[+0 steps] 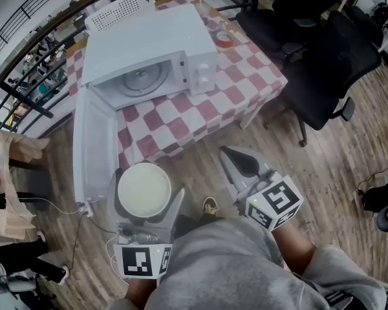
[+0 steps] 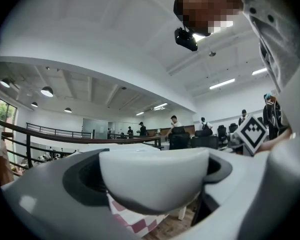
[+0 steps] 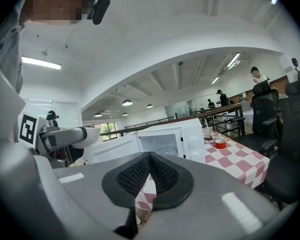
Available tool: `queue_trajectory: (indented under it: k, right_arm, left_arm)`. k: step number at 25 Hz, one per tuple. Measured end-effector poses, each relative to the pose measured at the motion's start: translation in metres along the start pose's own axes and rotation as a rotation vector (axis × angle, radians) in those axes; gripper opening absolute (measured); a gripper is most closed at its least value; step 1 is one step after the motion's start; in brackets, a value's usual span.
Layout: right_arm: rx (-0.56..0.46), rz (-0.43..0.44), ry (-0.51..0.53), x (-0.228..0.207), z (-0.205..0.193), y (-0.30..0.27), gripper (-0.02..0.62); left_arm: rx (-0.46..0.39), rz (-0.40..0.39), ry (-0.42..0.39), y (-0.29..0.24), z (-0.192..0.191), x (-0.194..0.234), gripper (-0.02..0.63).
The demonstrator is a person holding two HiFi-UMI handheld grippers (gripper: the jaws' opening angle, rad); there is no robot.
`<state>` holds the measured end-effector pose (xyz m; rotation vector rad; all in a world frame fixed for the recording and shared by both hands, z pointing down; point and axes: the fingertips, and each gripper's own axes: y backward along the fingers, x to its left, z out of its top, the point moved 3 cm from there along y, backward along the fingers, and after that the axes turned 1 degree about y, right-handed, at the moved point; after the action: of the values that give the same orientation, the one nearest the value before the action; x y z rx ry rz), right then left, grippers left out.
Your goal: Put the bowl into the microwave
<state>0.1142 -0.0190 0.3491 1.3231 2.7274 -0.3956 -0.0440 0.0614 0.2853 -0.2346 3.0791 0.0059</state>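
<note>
Closest to us, the left tongs (image 1: 149, 183) are gripping the cream-white bowl (image 1: 142, 191) by its sides, one jaw pressing on each flank; in the left gripper view the bowl's rounded wall is filling the gap between them. We are holding the bowl upright in the air above the wooden floor (image 1: 336, 166), just beside the free edge of the open door (image 1: 94, 147) of the microwave (image 1: 149, 50), so it is sitting outside the oven and short of the tabletop (image 1: 246, 89). The right tongs (image 1: 227, 154) are hanging to the right of the bowl and carrying nothing, their ribbed pads meeting at the tips. The microwave is standing on the tabletop's red and white checked cloth (image 1: 181, 118), its cavity facing us and the round turntable (image 1: 142, 79) showing inside. A red roll of tape (image 1: 224, 39) is lying on the cloth near the oven's right side, and a white perforated basket (image 1: 119, 10) is sitting behind it. Black office chairs (image 1: 323, 63) are standing on the floor to the right of the tabletop.
</note>
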Motion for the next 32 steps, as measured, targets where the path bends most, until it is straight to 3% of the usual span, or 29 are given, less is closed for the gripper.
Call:
queue_trajectory:
  k: [16, 32]
  right_arm:
    - [-0.016, -0.006, -0.001, 0.0, 0.003, 0.003, -0.003]
    - [0.005, -0.011, 0.023, -0.004, 0.006, -0.016, -0.003]
  left_arm:
    - [-0.014, -0.022, -0.013, -0.001, 0.004, -0.009, 0.526]
    - [-0.037, -0.025, 0.009, -0.018, 0.0, 0.008, 0.526]
